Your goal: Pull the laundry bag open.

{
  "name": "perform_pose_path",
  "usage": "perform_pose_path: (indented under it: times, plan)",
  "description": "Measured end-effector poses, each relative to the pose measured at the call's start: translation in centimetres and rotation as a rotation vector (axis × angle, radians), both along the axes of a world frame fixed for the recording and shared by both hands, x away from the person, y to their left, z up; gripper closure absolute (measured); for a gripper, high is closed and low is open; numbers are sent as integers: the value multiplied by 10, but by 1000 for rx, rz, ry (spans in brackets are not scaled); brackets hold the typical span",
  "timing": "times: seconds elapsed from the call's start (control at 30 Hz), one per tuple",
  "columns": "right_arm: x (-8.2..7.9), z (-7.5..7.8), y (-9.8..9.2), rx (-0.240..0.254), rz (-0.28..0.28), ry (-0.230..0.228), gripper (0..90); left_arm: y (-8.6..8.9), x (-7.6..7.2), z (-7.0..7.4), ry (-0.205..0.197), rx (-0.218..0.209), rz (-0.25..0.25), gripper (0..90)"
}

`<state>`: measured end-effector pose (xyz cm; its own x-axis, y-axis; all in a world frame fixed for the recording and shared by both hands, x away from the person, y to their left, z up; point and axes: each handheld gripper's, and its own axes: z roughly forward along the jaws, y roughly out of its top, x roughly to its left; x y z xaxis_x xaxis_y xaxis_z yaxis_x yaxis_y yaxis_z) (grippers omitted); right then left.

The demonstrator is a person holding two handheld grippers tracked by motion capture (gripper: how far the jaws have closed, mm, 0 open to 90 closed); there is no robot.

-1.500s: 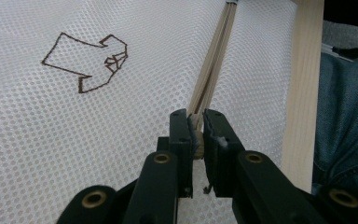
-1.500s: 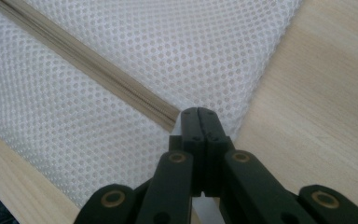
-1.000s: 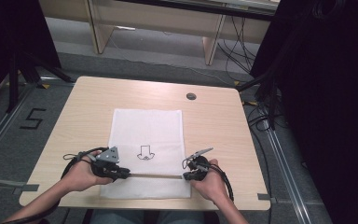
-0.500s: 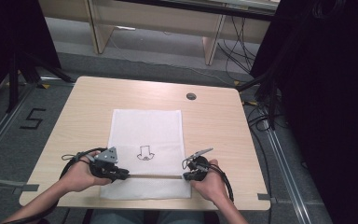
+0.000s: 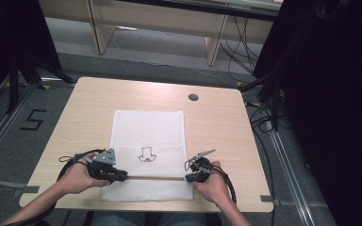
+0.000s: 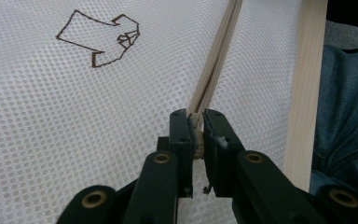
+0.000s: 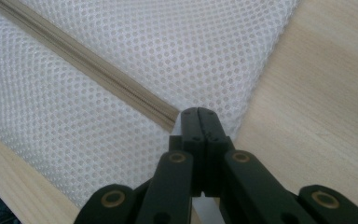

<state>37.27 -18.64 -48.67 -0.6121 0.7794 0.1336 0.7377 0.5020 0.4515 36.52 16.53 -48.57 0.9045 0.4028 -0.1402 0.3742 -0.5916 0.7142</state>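
A white mesh bag (image 5: pixel 148 132) lies flat on the wooden table (image 5: pixel 99 99), with a small dark shirt drawing (image 5: pixel 146 154) on it. A beige zipper (image 5: pixel 155 178) runs across its near part. My left gripper (image 5: pixel 125 177) sits at the zipper's left end; in the left gripper view its jaws (image 6: pixel 196 116) are shut on the beige zipper pull (image 6: pixel 195 122), and the zipper (image 6: pixel 219 51) stretches away from them. My right gripper (image 5: pixel 188 178) is at the zipper's right end. Its jaws (image 7: pixel 198 112) are pressed together on the mesh (image 7: pixel 191 42) just beside the zipper's end (image 7: pixel 170 116).
A round cable hole (image 5: pixel 193 97) sits in the table's far right part. The table's near edge (image 6: pixel 305 93) runs close behind the bag, with the person's jeans (image 6: pixel 349 116) beyond it. Dark stands and cables (image 5: pixel 264 94) flank the table on the floor.
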Motion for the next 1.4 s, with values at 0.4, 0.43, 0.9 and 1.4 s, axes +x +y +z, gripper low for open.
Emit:
perform_pose_path:
  times: [0.4, 0.43, 0.9, 1.4]
  plan:
    - [0, 0, 0, 1, -4, 0, 900, 2, 0, 0, 4, -8, -2, 819]
    - [0, 0, 0, 1, -4, 0, 900, 2, 0, 0, 4, -4, -1, 819]
    - [-1, 0, 0, 2, -4, 0, 900, 2, -2, 0, 8, -11, 10, 819]
    - [-1, 0, 0, 2, -5, 1, 900, 13, 0, 0, -12, 7, -6, 820]
